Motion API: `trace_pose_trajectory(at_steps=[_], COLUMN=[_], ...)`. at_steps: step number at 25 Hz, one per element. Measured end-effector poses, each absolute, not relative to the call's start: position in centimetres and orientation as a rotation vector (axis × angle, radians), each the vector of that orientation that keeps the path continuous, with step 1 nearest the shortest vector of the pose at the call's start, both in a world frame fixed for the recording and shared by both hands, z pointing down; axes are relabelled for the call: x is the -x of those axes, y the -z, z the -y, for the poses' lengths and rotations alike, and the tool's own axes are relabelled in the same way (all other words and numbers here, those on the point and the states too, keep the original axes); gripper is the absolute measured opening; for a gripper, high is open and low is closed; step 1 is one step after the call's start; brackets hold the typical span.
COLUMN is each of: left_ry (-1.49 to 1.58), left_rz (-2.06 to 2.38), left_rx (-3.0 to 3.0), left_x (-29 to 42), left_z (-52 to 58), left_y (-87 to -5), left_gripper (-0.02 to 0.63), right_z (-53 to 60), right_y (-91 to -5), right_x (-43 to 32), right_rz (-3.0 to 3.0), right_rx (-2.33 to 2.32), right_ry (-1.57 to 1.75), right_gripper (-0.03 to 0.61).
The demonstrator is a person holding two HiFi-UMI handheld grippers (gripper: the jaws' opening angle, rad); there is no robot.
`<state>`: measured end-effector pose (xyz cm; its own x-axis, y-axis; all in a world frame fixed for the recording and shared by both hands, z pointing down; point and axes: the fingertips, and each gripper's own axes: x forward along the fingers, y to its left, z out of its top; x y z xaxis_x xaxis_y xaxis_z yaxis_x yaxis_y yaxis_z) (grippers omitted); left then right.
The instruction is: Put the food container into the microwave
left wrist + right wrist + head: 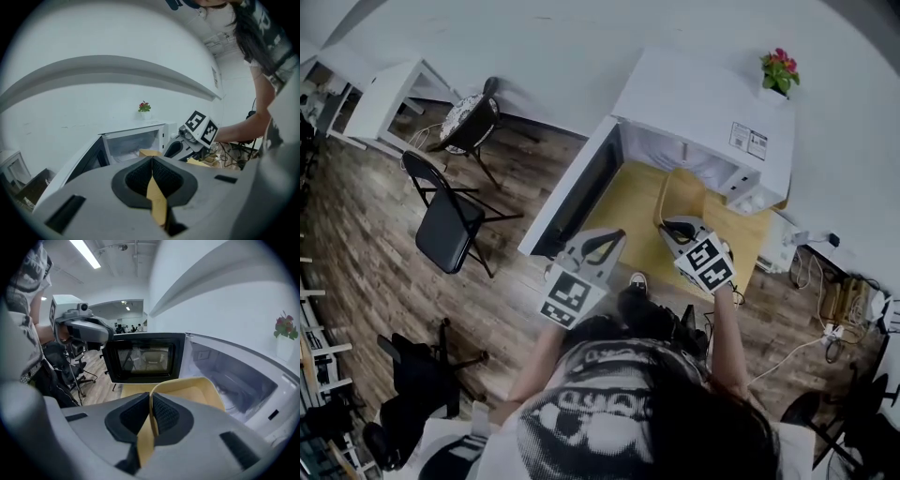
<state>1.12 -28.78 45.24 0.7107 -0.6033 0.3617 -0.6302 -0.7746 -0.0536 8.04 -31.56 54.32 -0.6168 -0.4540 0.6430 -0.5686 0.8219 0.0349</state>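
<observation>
A yellow food container point(642, 220) hangs between both grippers, just in front of the open white microwave point(703, 103). The microwave's door point(577, 192) is swung out to the left. My left gripper point(605, 246) is shut on the container's left rim point(157, 199). My right gripper point(675, 228) is shut on its right rim, and the container's far wall point(197, 392) curves toward the microwave's cavity point(234, 376). The right gripper view shows the dark door window point(145, 357) and the left gripper point(84, 326) across from it. The cavity looks bare.
A potted plant point(779, 70) with red flowers stands on the microwave's top right corner. A black folding chair point(450, 220) and a second chair point(469, 117) stand on the wooden floor to the left. Cables and a power strip point(830, 328) lie at the right.
</observation>
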Motion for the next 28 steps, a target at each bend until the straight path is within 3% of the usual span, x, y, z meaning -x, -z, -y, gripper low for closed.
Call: trace_pose_trajectory(at_steps=[28], left_ry=[-0.619], left_rz=[1.079], left_rx=[-2.805], left_x=[-3.9], left_z=[32.3], left_y=[-46.1], left_gripper=[0.001], right_z=[47.7], right_y=[-61.8], right_x=[-11.0], right_rz=[1.968], right_rx=[-0.598], right_ry=[0.202], right_gripper=[0.035])
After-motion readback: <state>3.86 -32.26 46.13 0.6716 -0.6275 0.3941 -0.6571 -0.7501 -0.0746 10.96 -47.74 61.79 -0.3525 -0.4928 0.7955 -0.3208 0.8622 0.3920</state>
